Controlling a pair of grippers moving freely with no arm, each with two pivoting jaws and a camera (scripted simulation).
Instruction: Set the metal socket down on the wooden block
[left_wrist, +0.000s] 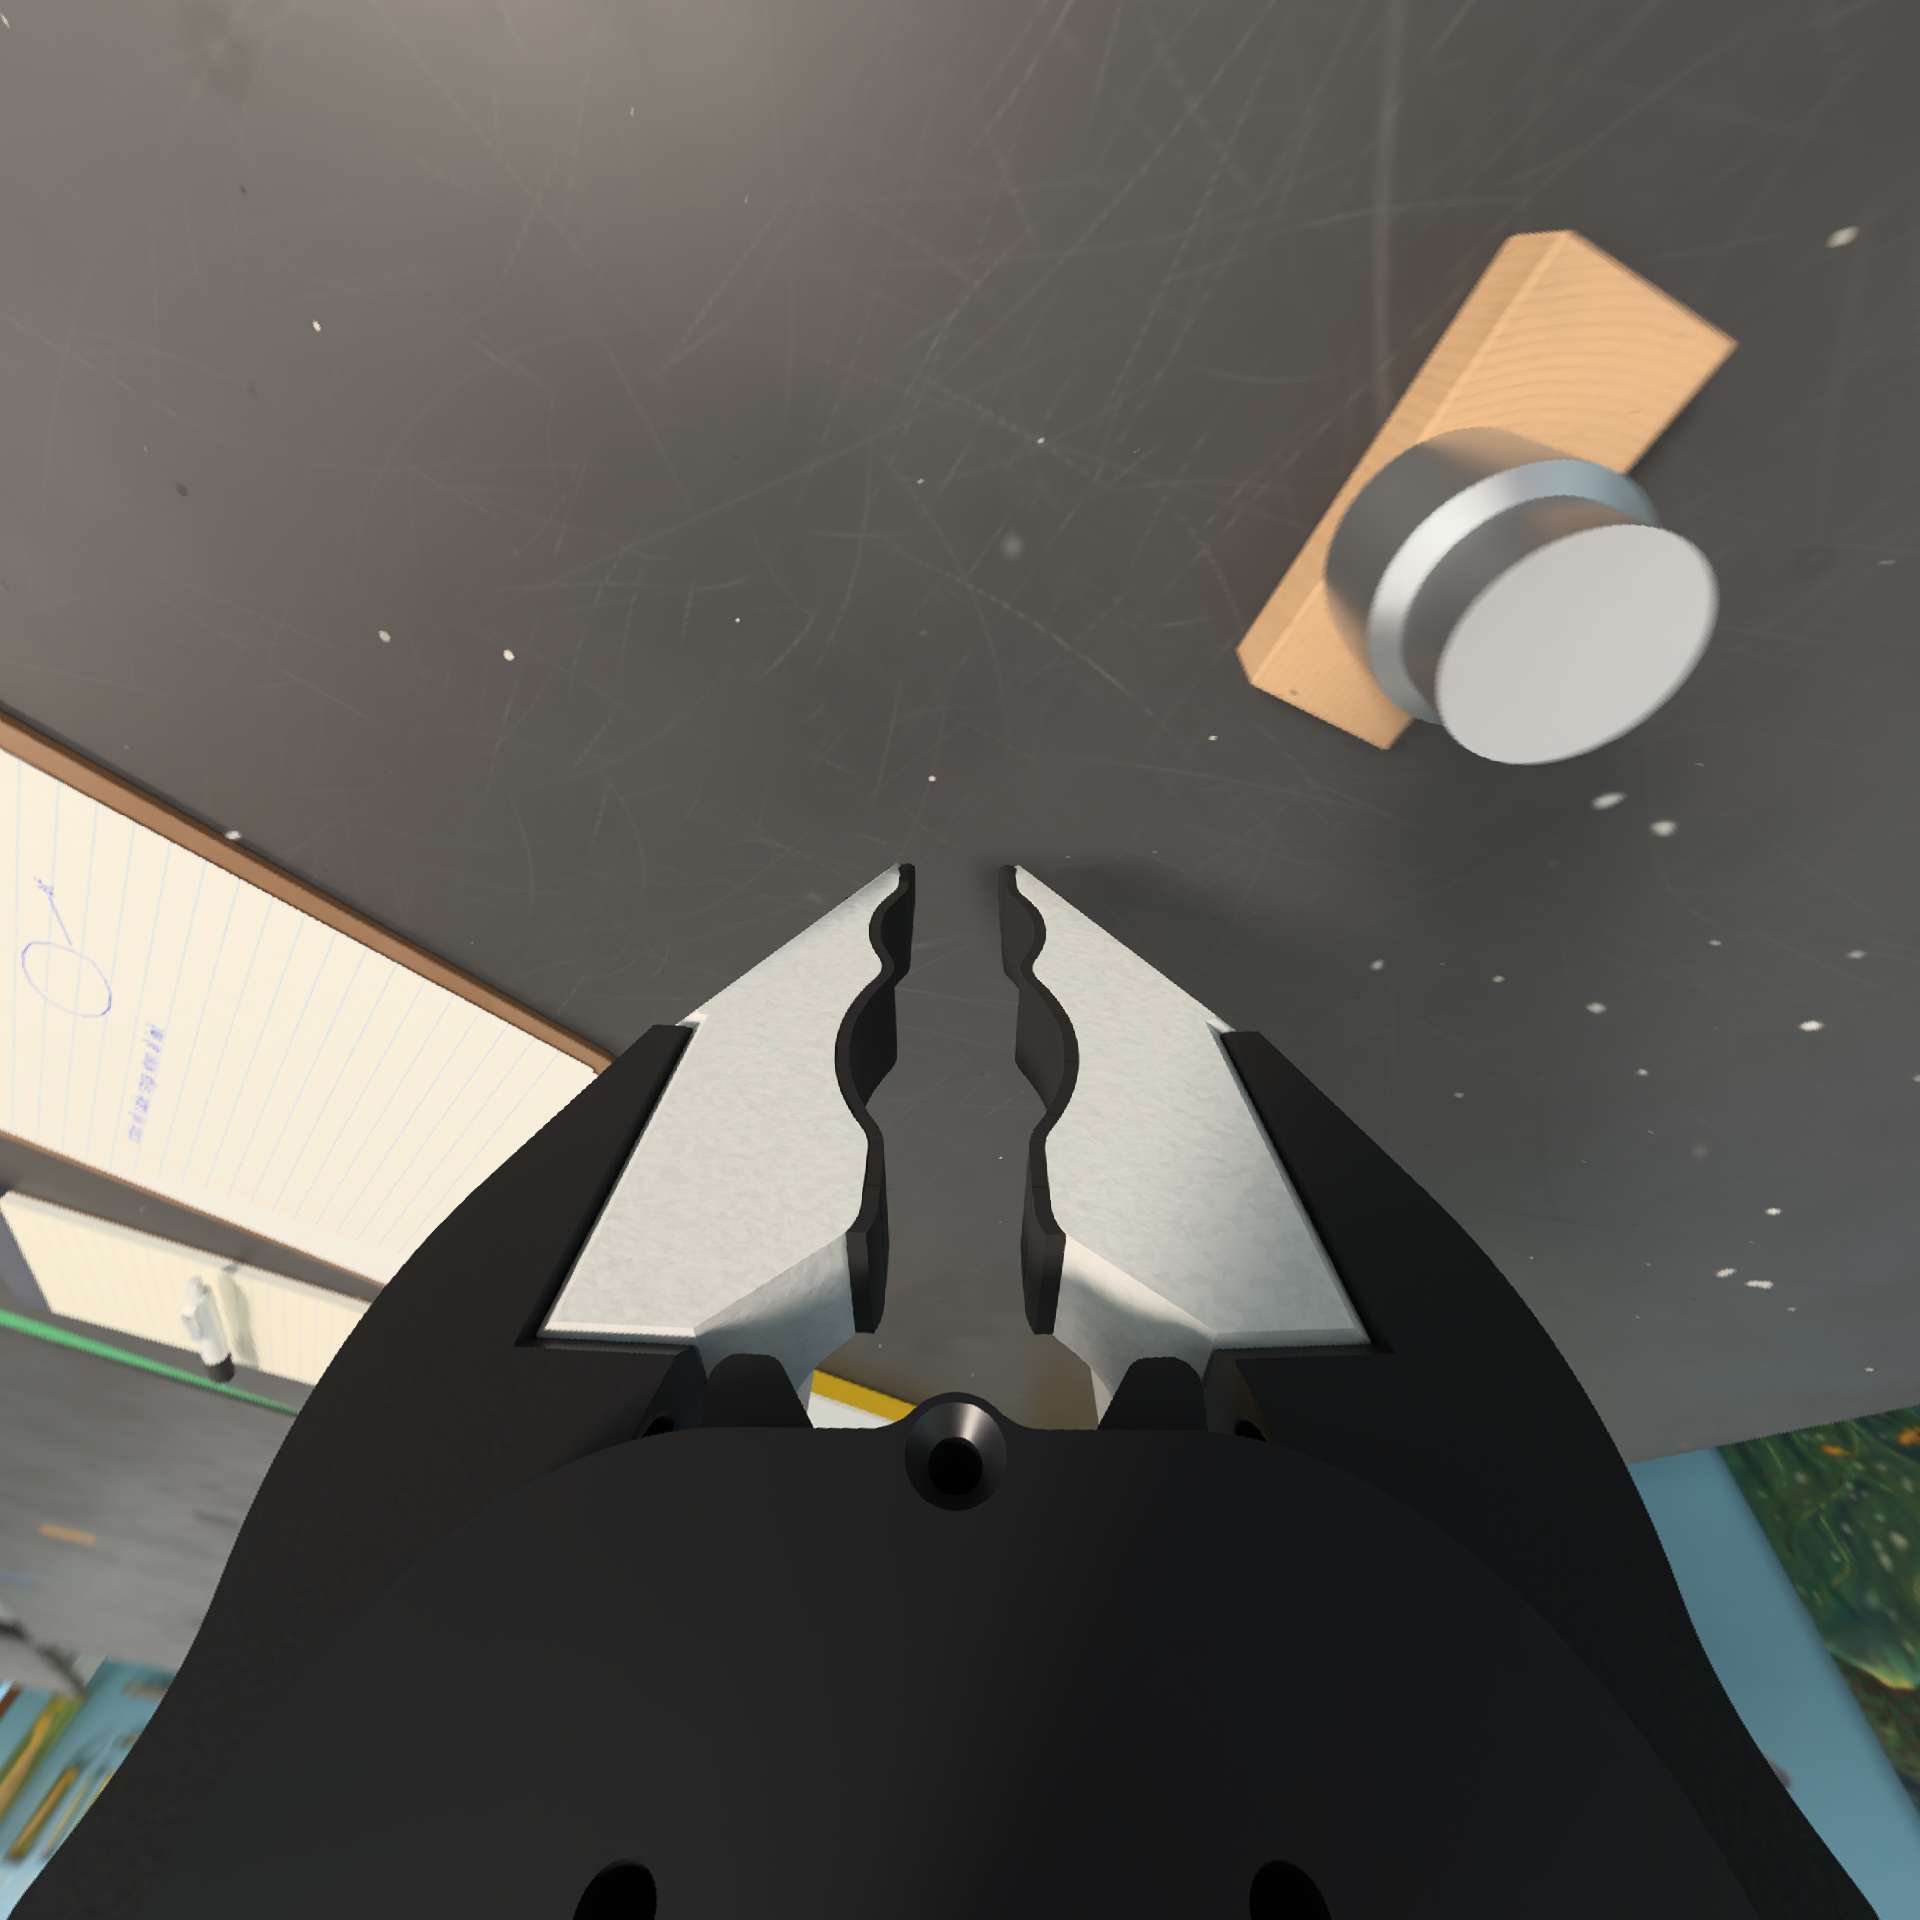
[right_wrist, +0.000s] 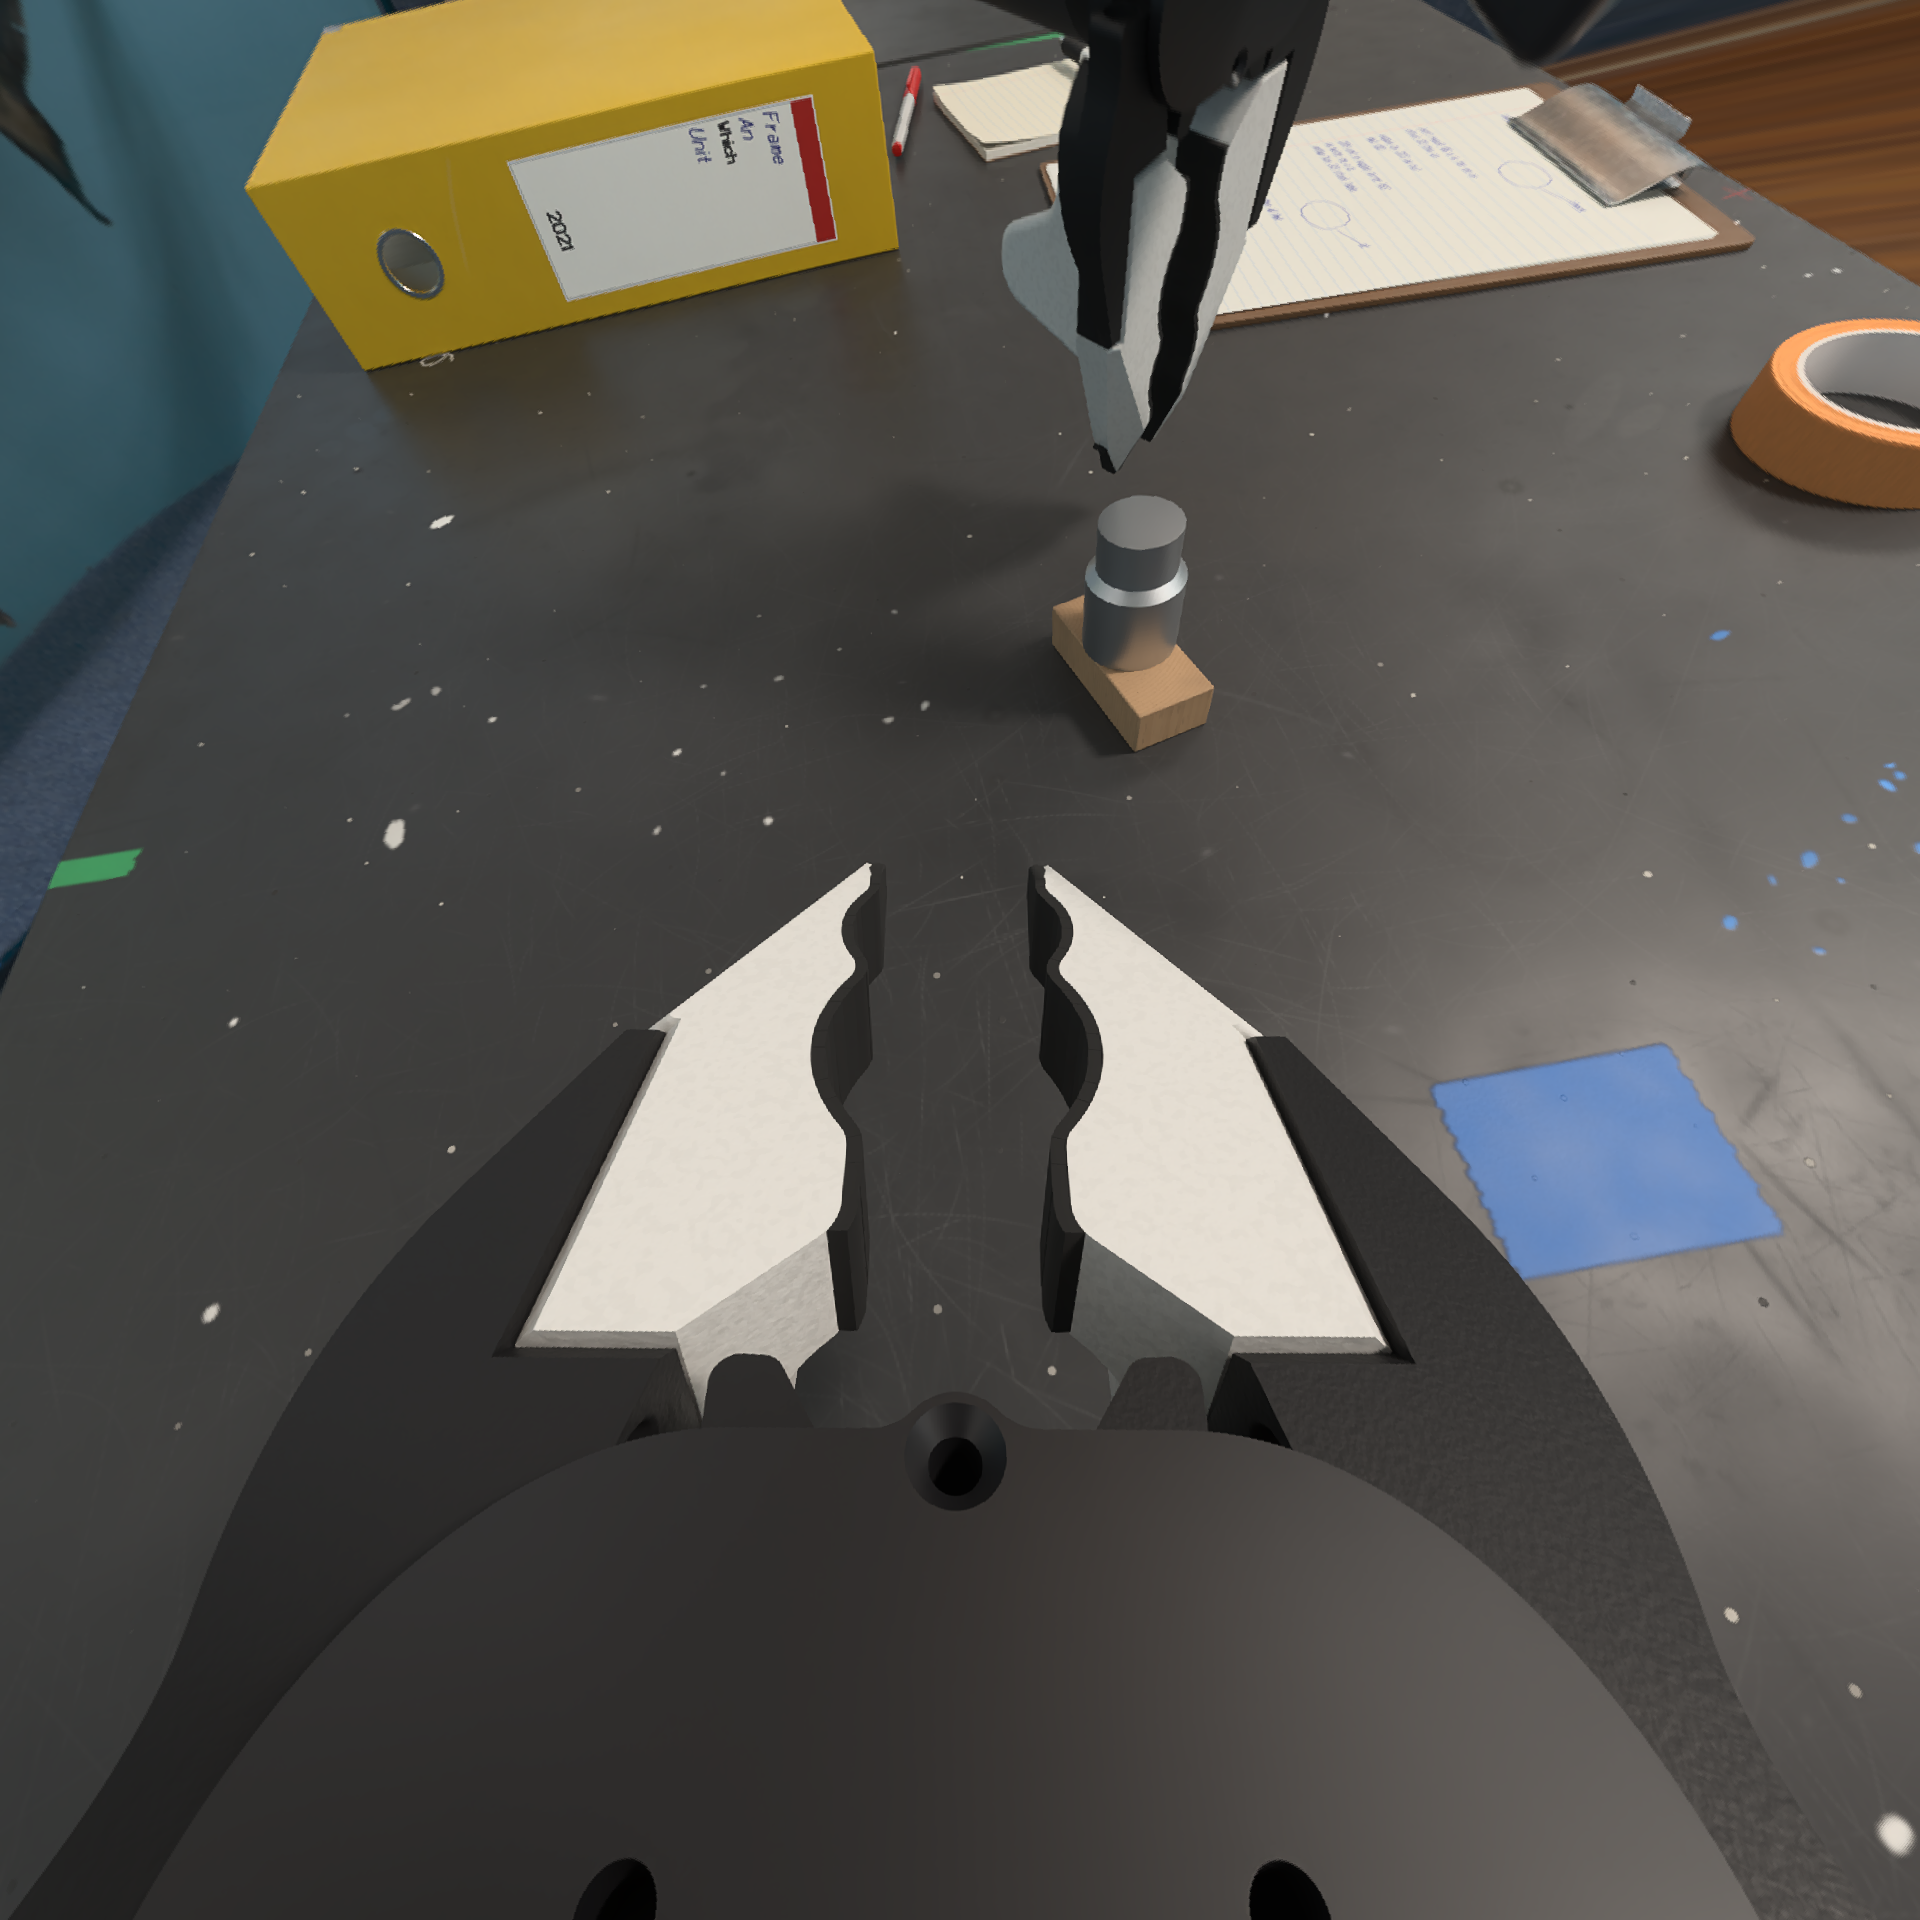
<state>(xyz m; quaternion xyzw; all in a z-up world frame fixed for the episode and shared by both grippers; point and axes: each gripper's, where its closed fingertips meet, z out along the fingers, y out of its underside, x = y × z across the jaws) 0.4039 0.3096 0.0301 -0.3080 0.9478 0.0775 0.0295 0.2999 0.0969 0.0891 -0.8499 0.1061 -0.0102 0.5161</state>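
Note:
The metal socket (right_wrist: 1135, 582) stands upright on one end of the wooden block (right_wrist: 1153, 707), which lies flat on the dark table. In the left wrist view the socket (left_wrist: 1538, 603) and block (left_wrist: 1558, 353) sit at the upper right. My left gripper (left_wrist: 956, 883) is narrowly open and empty. In the right wrist view the left gripper (right_wrist: 1127, 447) hovers just above the socket, tips pointing down and apart from it. My right gripper (right_wrist: 956, 883) is open and empty, low over the table, well short of the block.
A yellow binder (right_wrist: 582, 177) lies at the far left, with a red marker (right_wrist: 906, 109) and a notepad (right_wrist: 1003, 109) beside it. A clipboard (right_wrist: 1455, 197) with paper lies far right. An orange tape roll (right_wrist: 1839, 416) sits at the right edge. A blue patch (right_wrist: 1600, 1153) marks the table.

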